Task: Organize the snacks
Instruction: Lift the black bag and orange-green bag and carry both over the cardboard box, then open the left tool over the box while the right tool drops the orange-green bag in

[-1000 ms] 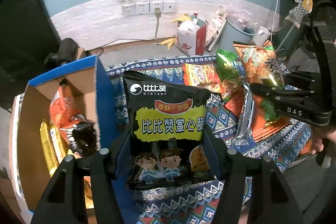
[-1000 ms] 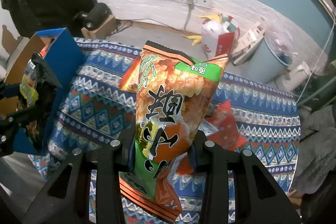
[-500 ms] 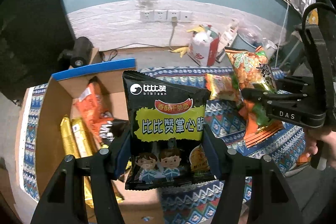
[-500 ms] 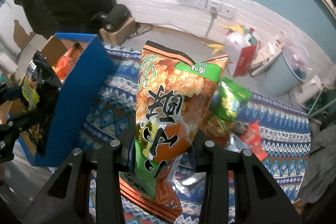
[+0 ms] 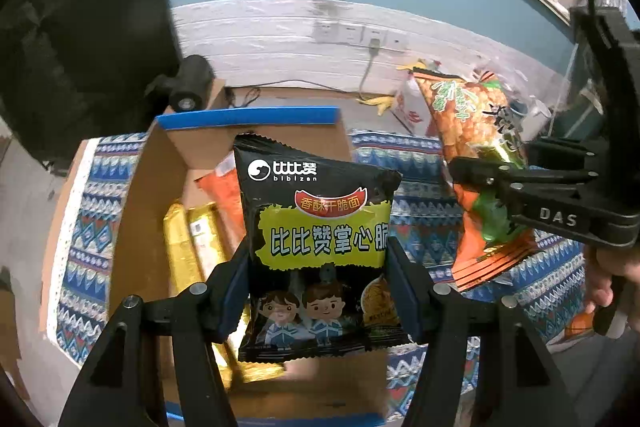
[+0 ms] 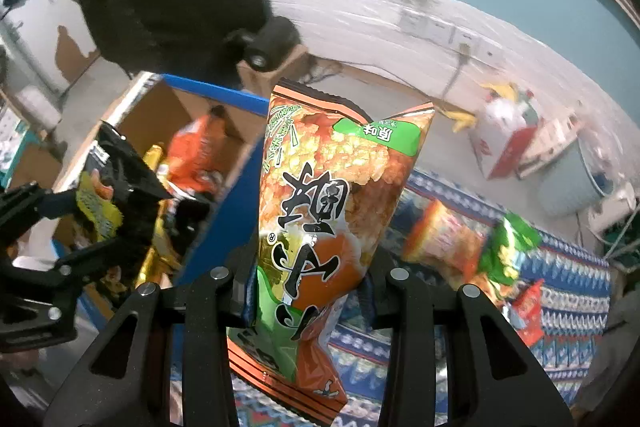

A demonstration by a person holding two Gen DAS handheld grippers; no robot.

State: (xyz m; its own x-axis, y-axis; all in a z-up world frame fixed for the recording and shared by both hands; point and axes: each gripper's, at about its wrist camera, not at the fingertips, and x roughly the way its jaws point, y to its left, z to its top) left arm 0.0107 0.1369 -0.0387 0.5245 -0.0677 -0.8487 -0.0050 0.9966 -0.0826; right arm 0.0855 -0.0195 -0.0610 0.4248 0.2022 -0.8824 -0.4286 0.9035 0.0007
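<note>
My left gripper [image 5: 318,291] is shut on a black-and-yellow noodle snack bag [image 5: 320,227] and holds it above the open cardboard box [image 5: 152,187] with blue edges. My right gripper [image 6: 308,291] is shut on a tall orange-and-green rice cracker bag [image 6: 328,211] and holds it in the air just right of the box [image 6: 224,203]. The orange bag [image 5: 476,147] and the right gripper also show at the right of the left wrist view. The black bag [image 6: 116,195] shows at the left of the right wrist view. Gold bars [image 5: 188,239] and an orange pack [image 5: 222,195] lie in the box.
A blue patterned cloth [image 5: 92,227] covers the table. Loose snack packs lie on it to the right: an orange one [image 6: 444,239], a green one [image 6: 508,247], a small red one [image 6: 528,311]. A black camera [image 5: 188,87], wall sockets [image 5: 352,33] and a red-white carton [image 6: 504,139] stand behind.
Both grippers have moved left with their bags. The black bag now hangs over the box's inside; the orange bag has come up to the box's right wall.
</note>
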